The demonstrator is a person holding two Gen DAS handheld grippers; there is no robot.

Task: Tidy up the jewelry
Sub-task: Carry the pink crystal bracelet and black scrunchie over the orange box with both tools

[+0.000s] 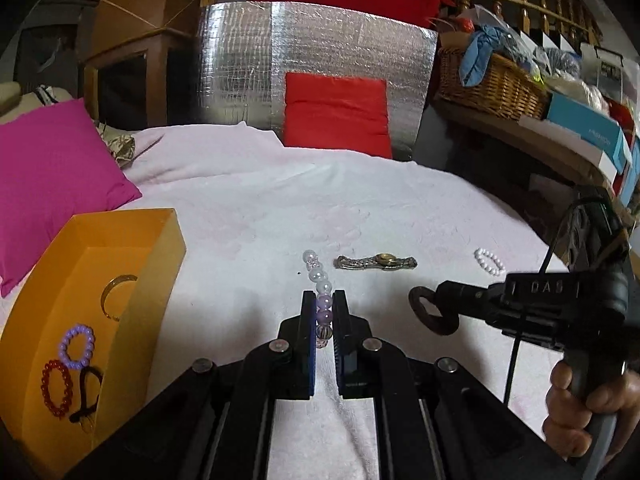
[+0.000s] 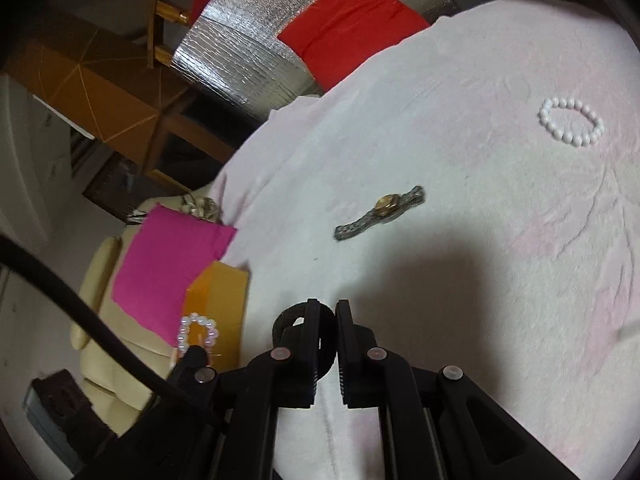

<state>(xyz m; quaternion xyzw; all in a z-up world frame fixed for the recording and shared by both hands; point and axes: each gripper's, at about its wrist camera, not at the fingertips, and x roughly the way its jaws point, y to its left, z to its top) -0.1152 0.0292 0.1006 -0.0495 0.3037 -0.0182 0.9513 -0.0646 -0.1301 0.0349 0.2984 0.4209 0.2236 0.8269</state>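
My left gripper point(image 1: 324, 300) is shut on a bracelet of pearly and purple beads point(image 1: 320, 280), seen edge-on above the pale pink bedspread; it also shows in the right wrist view point(image 2: 198, 332). My right gripper point(image 2: 327, 308) is shut on a dark ring-shaped bangle point(image 2: 286, 322), also seen in the left wrist view point(image 1: 430, 312). A wristwatch point(image 1: 376, 262) point(image 2: 378, 212) and a white bead bracelet point(image 1: 489, 262) point(image 2: 570, 121) lie on the bedspread. An orange box point(image 1: 152, 276) at the left holds a purple bracelet point(image 1: 77, 346), a red one point(image 1: 56, 388) and a gold bangle point(image 1: 114, 294).
A magenta cushion point(image 1: 52, 184) lies behind the box. A red cushion point(image 1: 336, 114) leans on a silver foil panel point(image 1: 240, 64) at the back. A wicker basket point(image 1: 492, 84) and boxes fill a shelf on the right.
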